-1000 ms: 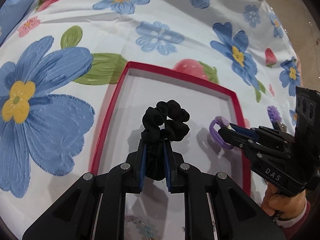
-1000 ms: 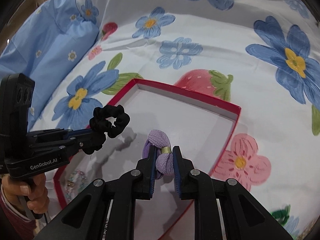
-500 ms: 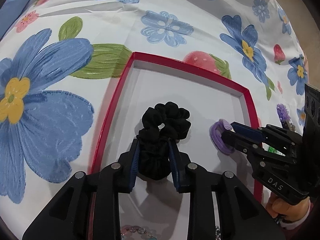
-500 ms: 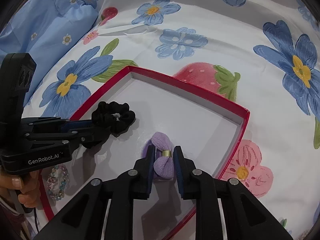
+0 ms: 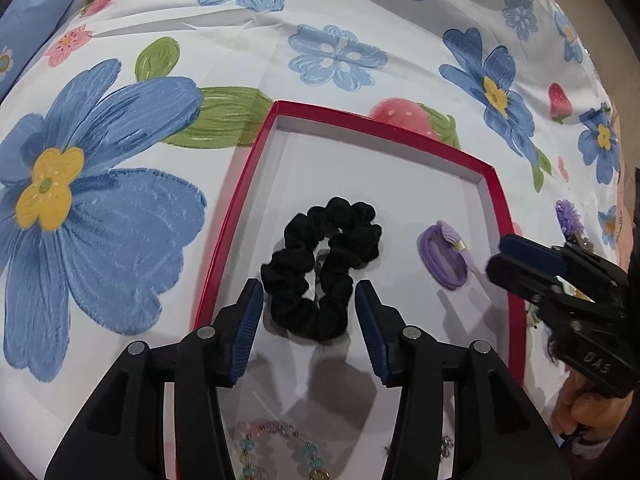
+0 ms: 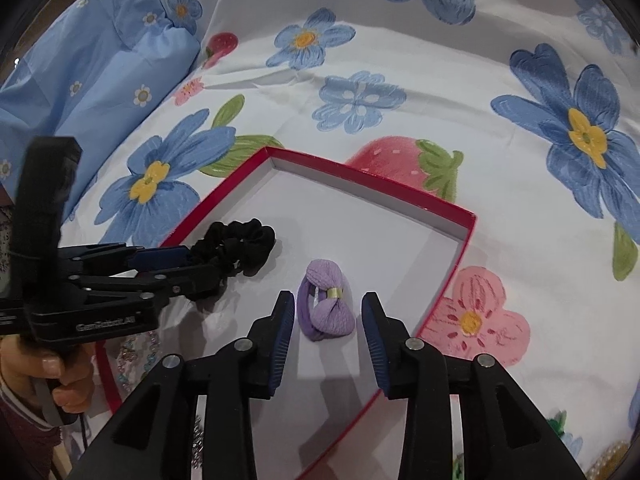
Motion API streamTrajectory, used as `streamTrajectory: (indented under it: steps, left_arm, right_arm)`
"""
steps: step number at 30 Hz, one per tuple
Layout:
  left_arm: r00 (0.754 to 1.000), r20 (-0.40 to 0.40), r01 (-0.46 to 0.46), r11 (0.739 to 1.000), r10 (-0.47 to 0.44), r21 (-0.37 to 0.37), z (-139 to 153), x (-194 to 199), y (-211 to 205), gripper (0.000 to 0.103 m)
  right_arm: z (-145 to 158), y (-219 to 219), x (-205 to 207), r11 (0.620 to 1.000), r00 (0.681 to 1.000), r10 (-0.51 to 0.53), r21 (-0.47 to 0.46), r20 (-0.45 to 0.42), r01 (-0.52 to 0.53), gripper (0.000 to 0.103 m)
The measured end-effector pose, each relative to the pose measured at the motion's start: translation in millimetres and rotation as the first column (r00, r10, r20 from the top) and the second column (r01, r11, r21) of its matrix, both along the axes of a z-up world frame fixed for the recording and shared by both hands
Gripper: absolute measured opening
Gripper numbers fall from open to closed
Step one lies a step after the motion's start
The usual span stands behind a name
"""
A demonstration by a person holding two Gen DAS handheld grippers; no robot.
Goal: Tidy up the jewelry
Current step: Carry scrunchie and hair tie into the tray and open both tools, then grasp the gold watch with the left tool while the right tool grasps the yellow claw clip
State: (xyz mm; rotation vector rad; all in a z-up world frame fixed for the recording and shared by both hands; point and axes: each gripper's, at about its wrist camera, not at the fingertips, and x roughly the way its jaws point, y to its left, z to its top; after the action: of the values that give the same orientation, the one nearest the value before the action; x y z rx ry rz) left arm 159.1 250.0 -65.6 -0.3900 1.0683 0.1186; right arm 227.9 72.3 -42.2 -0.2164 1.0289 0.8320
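Left wrist view: left gripper (image 5: 308, 300) gapes released around the black scrunchie (image 5: 322, 268); right gripper (image 6: 328, 326) likewise spread beside the purple hair tie (image 6: 326, 306), both laid in the red tray (image 5: 498, 200) for tidy storage.

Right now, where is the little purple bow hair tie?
The purple fabric bow hair tie lies flat in the red-rimmed white box, right of the black fabric scrunchie, between the open right tool's fingers.

Both wrist views close above, angled down, sharing the red tray (image 5: 498, 200) (image 6: 464, 240) on the floral sheet (image 5: 360, 12) (image 6: 460, 80)
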Motion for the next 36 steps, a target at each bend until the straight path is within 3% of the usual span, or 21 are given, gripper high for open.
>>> streamTrajectory:
  steps: [3,10,18,36]
  left_arm:
    - [1.000,0.014,-0.007,1.000,0.007,0.008,7,-9,-3,0.059]
    - [0.997,0.074,-0.008,1.000,0.008,-0.003,33,-29,-17,0.059]
    - [0.990,0.132,0.051,0.998,-0.046,-0.031,59,-45,-59,0.064]
    - [0.970,0.166,0.189,0.980,-0.176,-0.063,75,-46,-133,0.065]
  right_arm:
    - [12,-13,-5,0.999,1.000,-0.019,0.034,0.001,0.019,0.037]
    - [36,-48,-23,0.992,0.998,-0.069,0.107,0.010,0.067,0.038]
    - [50,-110,-39,0.973,0.985,-0.171,0.157,0.005,0.168,0.044]
    - [47,-243,-65,0.909,0.922,-0.387,0.165,-0.011,0.384,0.049]
